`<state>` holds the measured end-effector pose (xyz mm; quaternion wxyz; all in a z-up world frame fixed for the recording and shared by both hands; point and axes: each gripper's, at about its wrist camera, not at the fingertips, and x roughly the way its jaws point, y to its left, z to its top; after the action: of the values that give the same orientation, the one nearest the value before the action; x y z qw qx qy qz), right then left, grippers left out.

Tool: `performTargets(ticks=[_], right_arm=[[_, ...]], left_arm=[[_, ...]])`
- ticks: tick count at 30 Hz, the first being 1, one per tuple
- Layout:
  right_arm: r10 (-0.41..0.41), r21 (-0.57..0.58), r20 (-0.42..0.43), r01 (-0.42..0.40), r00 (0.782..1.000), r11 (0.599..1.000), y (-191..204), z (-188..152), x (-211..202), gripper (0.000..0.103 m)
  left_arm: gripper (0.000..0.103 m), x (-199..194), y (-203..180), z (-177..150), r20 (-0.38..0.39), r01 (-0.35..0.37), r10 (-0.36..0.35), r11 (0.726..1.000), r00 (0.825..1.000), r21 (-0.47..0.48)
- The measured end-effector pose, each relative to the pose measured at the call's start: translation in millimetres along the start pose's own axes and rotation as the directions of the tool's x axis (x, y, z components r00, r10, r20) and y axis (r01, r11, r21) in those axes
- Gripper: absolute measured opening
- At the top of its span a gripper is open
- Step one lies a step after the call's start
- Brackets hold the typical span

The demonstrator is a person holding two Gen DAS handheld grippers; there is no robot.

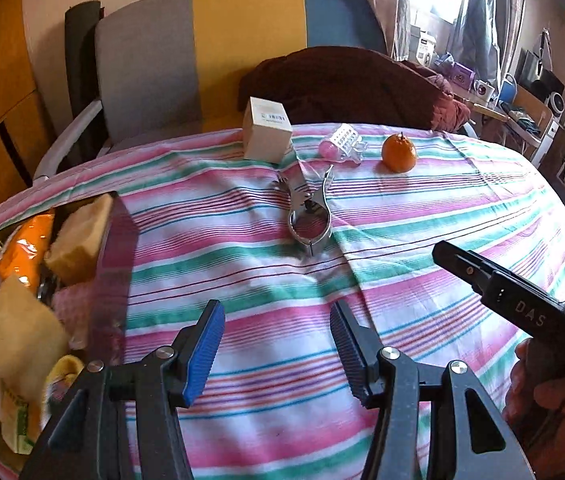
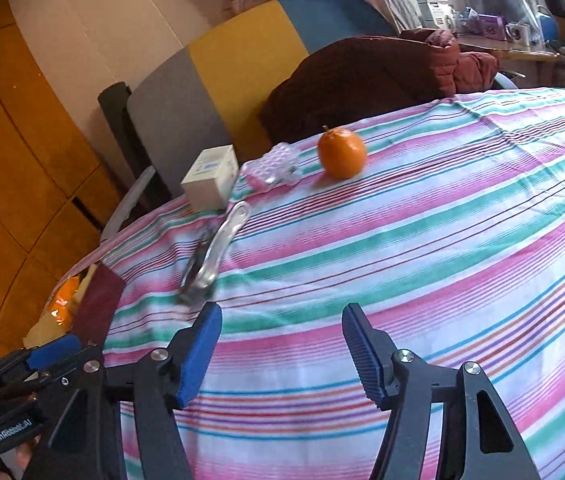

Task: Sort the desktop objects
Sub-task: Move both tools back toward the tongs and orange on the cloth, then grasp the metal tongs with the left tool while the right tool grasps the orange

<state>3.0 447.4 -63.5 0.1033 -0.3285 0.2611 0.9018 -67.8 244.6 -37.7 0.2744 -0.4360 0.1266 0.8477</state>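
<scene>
left gripper: bottom centre of the left wrist view, spread wide, nothing between the blue pads, hanging over bare striped cloth.

right gripper: same deal in its own view, wide and holding nothing. In the left view its black body pokes in from the right edge.

bin: lower left of the left view, just beside the left gripper. Already has packets and soft bits in it, so I'd guess that's where stuff goes. Its dark wall also peeks in at the left of the right view.

clip: the closest loose thing. In the left view it's dead ahead of the gripper, middle of the frame, long axis running pretty much straight away from the camera, round end nearest, two prongs pointing off toward the box. In the right view it's up and left of the gripper, blurry, lying on a slant.

who's nearer: my read is left, it's lined up already and the bin is on its side too.

box: upper centre, at the far edge of the tabletop.

clear toy: just right of the box, pink bit on it, can't tell what it is.

orange: furthest right in that back row. In the right view it sits above the right gripper, so that one's probably the right's job.
</scene>
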Motion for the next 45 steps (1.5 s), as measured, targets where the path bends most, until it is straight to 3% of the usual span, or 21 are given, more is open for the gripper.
performTargets(ticks=[8, 14, 19, 23, 26, 28, 32, 34, 39, 42, 43, 45], right_arm=[[-0.049, -0.011, 0.005, 0.049, 0.999, 0.999, -19.6, 25.7, 23.9, 0.069], [-0.097, -0.023, 0.030, 0.098, 0.995, 0.995, -30.2, 67.4, 54.2, 0.079], [-0.132, -0.027, 0.051, 0.133, 0.990, 0.991, -36.1, 104.4, 84.0, 0.082], [-0.149, -0.059, 0.050, 0.152, 0.988, 0.987, -36.9, 121.8, 105.4, 0.082], [-0.149, -0.078, 0.028, 0.151, 0.988, 0.986, -36.6, 128.8, 119.8, 0.076], [-0.154, -0.083, -0.001, 0.154, 0.988, 0.985, -37.0, 131.1, 129.0, 0.064], [-0.184, -0.108, -0.006, 0.183, 0.983, 0.977, -34.0, 127.3, 134.9, 0.053], [-0.186, -0.120, 0.004, 0.185, 0.983, 0.975, -31.6, 124.4, 133.8, 0.053], [-0.161, -0.097, 0.012, 0.162, 0.987, 0.982, -34.0, 116.0, 125.9, 0.053], [-0.155, -0.089, 0.017, 0.156, 0.988, 0.984, -33.3, 107.0, 116.8, 0.053], [-0.154, -0.088, 0.022, 0.156, 0.988, 0.984, -32.5, 104.2, 113.0, 0.053], [-0.151, -0.084, 0.037, 0.153, 0.988, 0.985, -31.8, 96.8, 103.2, 0.053]], left_arm=[[0.056, 43.8, -9.3, 22.9, 0.011, 0.007, -0.007, 1.000, 1.000, 0.011], [0.056, 81.1, -10.7, 48.7, -0.025, 0.085, -0.086, 0.994, 0.996, -0.066], [0.057, 107.3, -20.0, 62.0, -0.051, 0.048, -0.050, 0.998, 0.997, -0.041], [0.057, 115.1, -20.5, 66.8, -0.020, 0.040, -0.041, 0.999, 0.999, -0.029], [0.058, 119.6, -19.1, 69.0, 0.006, 0.053, -0.052, 0.998, 0.999, -0.032], [0.061, 121.2, -16.7, 69.0, 0.029, 0.071, -0.070, 0.996, 0.997, -0.048], [0.079, 125.6, -12.8, 70.2, 0.057, 0.135, -0.130, 0.988, 0.990, -0.080], [0.082, 127.4, -13.8, 71.0, 0.064, 0.145, -0.139, 0.985, 0.988, -0.093], [0.082, 131.6, -33.9, 71.4, 0.050, 0.033, -0.032, 0.999, 0.998, -0.021], [0.078, 131.7, -26.1, 72.1, 0.065, 0.069, -0.065, 0.996, 0.996, -0.063], [0.076, 130.9, -21.7, 71.9, 0.073, 0.082, -0.076, 0.993, 0.994, -0.082], [0.059, 129.8, -13.5, 71.1, 0.083, 0.091, -0.082, 0.989, 0.993, -0.115]])
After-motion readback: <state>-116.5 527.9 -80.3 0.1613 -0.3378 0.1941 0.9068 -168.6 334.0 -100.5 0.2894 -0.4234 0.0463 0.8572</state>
